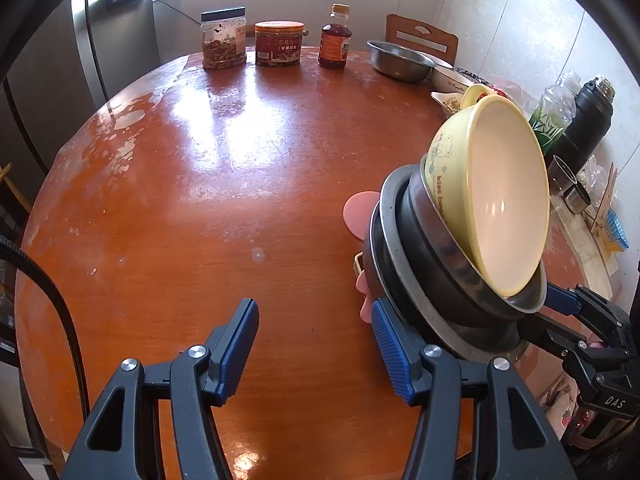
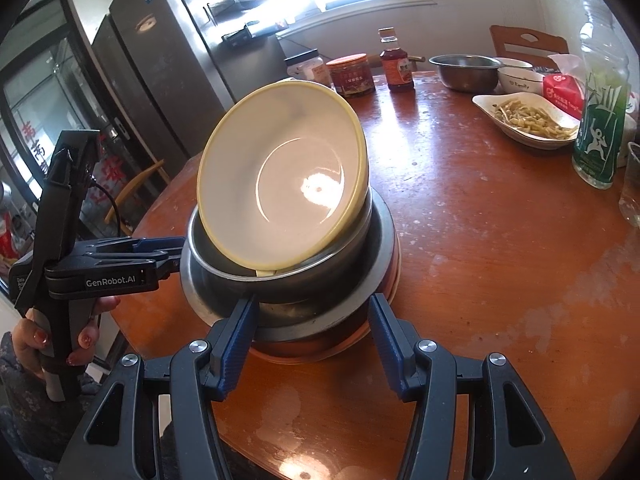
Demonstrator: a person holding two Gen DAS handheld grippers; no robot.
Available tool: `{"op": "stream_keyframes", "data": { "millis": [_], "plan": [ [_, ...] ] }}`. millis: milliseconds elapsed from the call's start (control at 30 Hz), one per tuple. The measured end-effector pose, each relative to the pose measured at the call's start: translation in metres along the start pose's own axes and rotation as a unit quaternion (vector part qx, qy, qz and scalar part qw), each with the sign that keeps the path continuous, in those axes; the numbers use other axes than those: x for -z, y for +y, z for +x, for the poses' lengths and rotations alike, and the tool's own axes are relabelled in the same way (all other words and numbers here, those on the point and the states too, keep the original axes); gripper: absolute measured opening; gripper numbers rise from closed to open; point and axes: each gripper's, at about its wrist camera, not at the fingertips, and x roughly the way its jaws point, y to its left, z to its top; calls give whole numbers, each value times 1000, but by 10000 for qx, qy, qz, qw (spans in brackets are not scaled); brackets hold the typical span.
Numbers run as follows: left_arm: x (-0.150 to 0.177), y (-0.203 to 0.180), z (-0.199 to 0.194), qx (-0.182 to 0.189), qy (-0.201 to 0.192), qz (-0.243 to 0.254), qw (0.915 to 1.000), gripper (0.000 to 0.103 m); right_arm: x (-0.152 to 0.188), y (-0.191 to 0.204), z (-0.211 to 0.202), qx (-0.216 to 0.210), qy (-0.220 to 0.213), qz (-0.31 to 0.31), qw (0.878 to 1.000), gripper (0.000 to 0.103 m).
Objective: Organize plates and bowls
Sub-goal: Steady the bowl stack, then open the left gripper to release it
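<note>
Orange-brown and glossy, the round wooden table carries the stack near its right edge. Left gripper stands partly open, nothing between its blue pads; its right finger lies against the stack's lower rim from outside. Next comes the nested stack of dark metal plates and steel bowl, topped by a pale yellow plastic bowl tilted steeply and barely seated. Right gripper is also partly open, its fingers either side of the stack's near rim; whether they press it I cannot tell. Likely heavy, stiff and slippery; support the lowest rims, since the light bowl could slide.
</note>
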Motion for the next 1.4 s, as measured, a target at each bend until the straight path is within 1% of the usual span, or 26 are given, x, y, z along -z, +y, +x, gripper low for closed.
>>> {"op": "stream_keyframes", "data": {
  "millis": [733, 900, 1000, 1400],
  "plan": [
    [-3, -15, 5, 85, 51, 87, 9999, 58, -6, -9, -7, 164, 99, -72, 9998, 59],
    [-3, -17, 6, 150, 69, 100, 9998, 58, -9, -10, -7, 205, 129, -102, 9997, 59],
    [-3, -17, 7, 214, 82, 94, 9997, 58, -10, -10, -6, 220, 139, -113, 9996, 60],
    [-4, -16, 9, 269, 83, 104, 9995, 59, -14, -9, -3, 267, 129, -83, 9995, 60]
  ]
}}
